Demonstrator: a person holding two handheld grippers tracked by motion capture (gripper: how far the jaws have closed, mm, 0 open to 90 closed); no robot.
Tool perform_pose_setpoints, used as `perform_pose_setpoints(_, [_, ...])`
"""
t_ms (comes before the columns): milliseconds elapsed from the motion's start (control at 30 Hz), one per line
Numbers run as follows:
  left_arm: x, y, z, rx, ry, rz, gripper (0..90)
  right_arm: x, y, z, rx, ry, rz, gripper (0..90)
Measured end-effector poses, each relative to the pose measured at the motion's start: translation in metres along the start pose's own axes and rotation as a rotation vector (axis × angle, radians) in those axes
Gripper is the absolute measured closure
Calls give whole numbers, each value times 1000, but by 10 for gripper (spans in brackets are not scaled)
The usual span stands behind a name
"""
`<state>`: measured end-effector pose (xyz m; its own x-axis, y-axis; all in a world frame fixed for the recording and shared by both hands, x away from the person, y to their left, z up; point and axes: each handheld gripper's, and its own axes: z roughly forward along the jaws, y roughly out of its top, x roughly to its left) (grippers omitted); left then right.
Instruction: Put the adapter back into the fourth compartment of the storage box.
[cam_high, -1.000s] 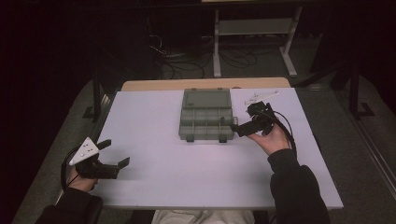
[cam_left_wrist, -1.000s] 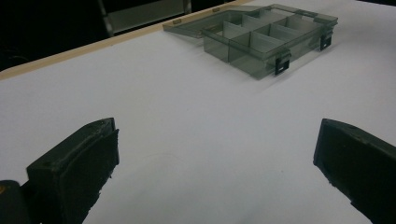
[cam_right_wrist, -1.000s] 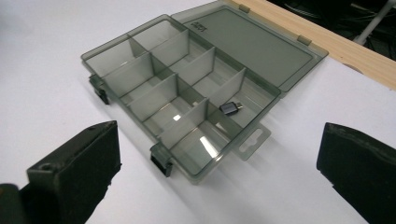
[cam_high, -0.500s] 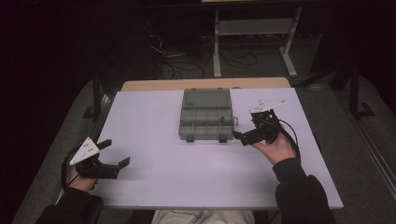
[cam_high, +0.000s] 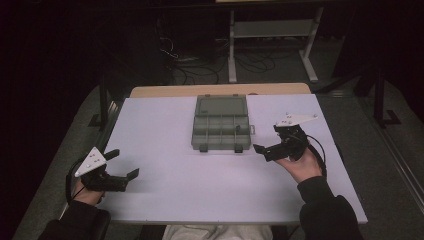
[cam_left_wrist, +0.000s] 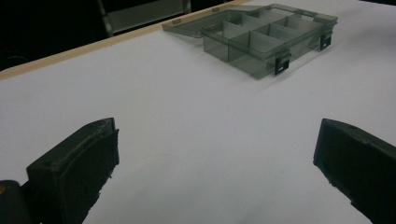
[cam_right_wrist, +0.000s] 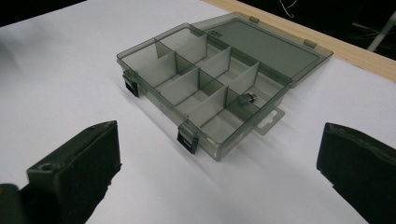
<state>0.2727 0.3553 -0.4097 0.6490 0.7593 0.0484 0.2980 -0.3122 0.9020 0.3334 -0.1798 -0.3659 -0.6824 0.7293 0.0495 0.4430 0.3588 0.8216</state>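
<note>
A translucent smoky-grey plastic compartment box (cam_high: 220, 123) lies open in the upper middle of the high view, on the white tabletop (cam_high: 200, 195), its flat lid (cam_high: 221, 105) folded back toward the far wooden edge (cam_high: 175, 90). Two dark latches (cam_high: 204, 148) hang from its near wall. In the right gripper view, a small dark metal part (cam_right_wrist: 248, 98) sits in a compartment on the right side of the box, near the lid hinge.

The right gripper (cam_high: 265, 148) hovers at centre right of the high view, just beside the box, its jaws spread wide and empty. The left gripper (cam_high: 125, 165) rests at the lower left, well apart from the box, jaws likewise released with nothing between them.
</note>
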Motion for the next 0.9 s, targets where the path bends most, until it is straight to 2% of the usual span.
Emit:
perform_pose_setpoints(533, [0,0,0,0,0,2,0,1,-16,-9,-3,-17,8,0])
perform_pose_setpoints(567, [0,0,0,0,0,3,0,3,-23,-14,-12,-26,7,0])
perform_pose_setpoints(900, [0,0,0,-1,1,2,0,2,-37,-20,-31,-35,17,0])
